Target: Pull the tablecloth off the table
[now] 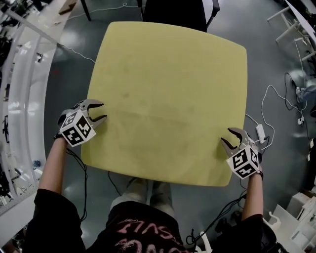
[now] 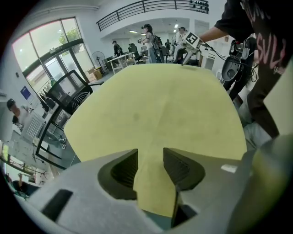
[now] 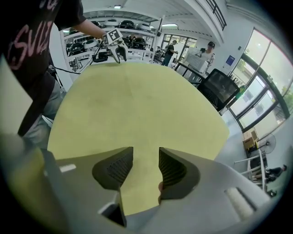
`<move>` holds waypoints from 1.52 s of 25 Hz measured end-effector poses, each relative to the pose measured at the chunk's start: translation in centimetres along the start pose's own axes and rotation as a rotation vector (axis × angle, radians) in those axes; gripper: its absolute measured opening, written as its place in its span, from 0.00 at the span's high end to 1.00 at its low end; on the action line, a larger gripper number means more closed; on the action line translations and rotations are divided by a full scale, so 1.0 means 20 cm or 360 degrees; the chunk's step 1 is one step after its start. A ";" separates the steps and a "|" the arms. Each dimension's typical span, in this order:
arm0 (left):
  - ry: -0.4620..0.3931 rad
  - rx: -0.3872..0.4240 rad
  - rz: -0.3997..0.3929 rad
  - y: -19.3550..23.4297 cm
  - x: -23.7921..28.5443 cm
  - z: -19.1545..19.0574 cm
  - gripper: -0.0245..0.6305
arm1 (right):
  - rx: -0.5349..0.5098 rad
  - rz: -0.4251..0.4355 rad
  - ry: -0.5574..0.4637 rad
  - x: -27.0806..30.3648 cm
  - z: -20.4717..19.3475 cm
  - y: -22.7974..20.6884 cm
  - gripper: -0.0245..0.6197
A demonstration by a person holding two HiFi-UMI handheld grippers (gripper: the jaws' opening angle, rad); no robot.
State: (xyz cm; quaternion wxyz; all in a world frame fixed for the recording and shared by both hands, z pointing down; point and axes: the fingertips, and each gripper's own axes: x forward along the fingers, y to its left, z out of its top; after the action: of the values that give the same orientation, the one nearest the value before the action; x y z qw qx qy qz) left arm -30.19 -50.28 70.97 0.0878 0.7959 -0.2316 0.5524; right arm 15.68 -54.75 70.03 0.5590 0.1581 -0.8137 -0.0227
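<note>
A yellow tablecloth [image 1: 168, 99] covers the whole square table, lying flat with faint fold lines. My left gripper [image 1: 102, 110] is at the cloth's left edge near the front corner. In the left gripper view the left gripper [image 2: 150, 160] is open, with the cloth's edge [image 2: 155, 192] lying between the jaws and the pads off it. My right gripper [image 1: 226, 136] is at the right edge near the other front corner. It is open too in the right gripper view [image 3: 145, 160], with the cloth [image 3: 137, 100] running between its jaws.
A black chair [image 1: 173, 12] stands at the table's far side. White cables [image 1: 269, 99] and a power strip [image 1: 260, 132] lie on the floor to the right. A white curved bench [image 1: 19, 99] runs along the left. The person's legs [image 1: 143, 190] are at the near edge.
</note>
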 end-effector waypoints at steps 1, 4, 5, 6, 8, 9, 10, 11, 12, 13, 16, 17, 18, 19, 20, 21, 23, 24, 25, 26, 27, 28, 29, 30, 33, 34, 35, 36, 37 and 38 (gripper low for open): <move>0.0005 0.0006 -0.0014 0.00 0.01 -0.01 0.68 | 0.0002 0.0013 0.0004 0.02 0.00 0.00 0.67; 0.0024 0.0036 -0.0071 0.00 0.06 -0.01 0.66 | 0.0057 0.0074 -0.0010 0.06 -0.01 -0.01 0.66; 0.0035 0.0055 -0.0088 0.00 0.08 -0.01 0.65 | 0.0071 0.0093 -0.0010 0.07 -0.02 -0.02 0.65; 0.0046 0.0074 -0.0101 0.00 0.09 -0.01 0.65 | 0.0069 0.0108 -0.0003 0.08 -0.02 -0.02 0.64; 0.0062 0.0093 -0.0132 0.00 0.12 -0.01 0.65 | 0.0044 0.0132 0.0021 0.10 -0.04 -0.03 0.64; 0.0063 0.0090 -0.0151 0.00 0.13 -0.02 0.65 | 0.0035 0.0147 0.0029 0.12 -0.04 -0.03 0.64; 0.0058 0.0079 -0.0170 0.00 0.14 -0.02 0.65 | 0.0038 0.0160 0.0029 0.13 -0.03 -0.04 0.64; 0.0051 0.0066 -0.0184 0.01 0.14 -0.02 0.63 | 0.0054 0.0168 0.0021 0.14 -0.03 -0.05 0.64; 0.0046 0.0055 -0.0197 0.02 0.14 -0.02 0.61 | 0.0071 0.0173 0.0012 0.15 -0.02 -0.06 0.64; 0.0043 0.0049 -0.0211 0.03 0.14 -0.02 0.60 | 0.0081 0.0182 0.0009 0.16 -0.01 -0.07 0.64; 0.0044 0.0048 -0.0272 0.03 0.15 -0.02 0.60 | 0.0087 0.0260 0.0033 0.18 -0.01 -0.09 0.62; 0.0045 0.0045 -0.0295 0.04 0.15 -0.02 0.60 | 0.0089 0.0294 0.0042 0.19 -0.02 -0.09 0.60; 0.0045 0.0036 -0.0316 0.04 0.16 -0.02 0.60 | 0.0094 0.0333 0.0053 0.20 -0.02 -0.09 0.60; 0.0046 0.0028 -0.0335 0.04 0.17 -0.01 0.60 | 0.0103 0.0374 0.0066 0.20 -0.02 -0.09 0.60; 0.0049 0.0023 -0.0347 0.03 0.17 -0.01 0.60 | 0.0110 0.0410 0.0081 0.21 -0.03 -0.09 0.60; 0.0054 0.0023 -0.0355 0.03 0.18 -0.01 0.60 | 0.0111 0.0436 0.0096 0.21 -0.03 -0.09 0.60; 0.0065 0.0026 -0.0361 0.03 0.18 -0.01 0.60 | 0.0100 0.0461 0.0113 0.22 -0.04 -0.09 0.60; 0.0064 0.0026 -0.0363 0.03 0.19 -0.01 0.60 | 0.0097 0.0464 0.0115 0.22 -0.04 -0.09 0.60; 0.0060 0.0025 -0.0363 0.03 0.19 0.00 0.60 | 0.0097 0.0464 0.0114 0.22 -0.04 -0.09 0.60; 0.0052 0.0022 -0.0362 0.03 0.19 0.00 0.60 | 0.0099 0.0462 0.0112 0.23 -0.04 -0.09 0.60; 0.0045 0.0018 -0.0359 0.03 0.19 0.00 0.60 | 0.0103 0.0461 0.0110 0.23 -0.04 -0.09 0.60; 0.0040 0.0014 -0.0356 0.03 0.19 0.00 0.60 | 0.0105 0.0460 0.0109 0.23 -0.05 -0.09 0.60; 0.0038 0.0011 -0.0353 0.03 0.19 0.00 0.61 | 0.0106 0.0460 0.0107 0.23 -0.04 -0.09 0.61; 0.0039 0.0011 -0.0351 0.03 0.19 0.00 0.61 | 0.0105 0.0460 0.0107 0.23 -0.04 -0.10 0.61; 0.0043 0.0032 -0.0359 0.03 0.20 0.00 0.63 | 0.0097 0.0461 0.0116 0.24 -0.04 -0.09 0.61; 0.0042 0.0040 -0.0365 0.02 0.20 0.00 0.64 | 0.0091 0.0460 0.0122 0.24 -0.04 -0.09 0.62; 0.0040 0.0050 -0.0370 0.02 0.19 0.00 0.65 | 0.0083 0.0460 0.0127 0.24 -0.04 -0.08 0.62; 0.0038 0.0060 -0.0374 0.01 0.19 0.00 0.67 | 0.0075 0.0460 0.0129 0.24 -0.03 -0.08 0.62; 0.0037 0.0068 -0.0377 0.00 0.19 0.00 0.68 | 0.0067 0.0461 0.0130 0.23 -0.03 -0.07 0.63; 0.0038 0.0073 -0.0379 0.00 0.19 0.00 0.70 | 0.0061 0.0463 0.0129 0.23 -0.03 -0.07 0.63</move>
State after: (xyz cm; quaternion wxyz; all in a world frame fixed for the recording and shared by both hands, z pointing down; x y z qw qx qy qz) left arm -29.05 -51.26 74.42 0.1372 0.8130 -0.1218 0.5526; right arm 14.99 -57.35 74.15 0.5856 0.0500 -0.8050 0.0804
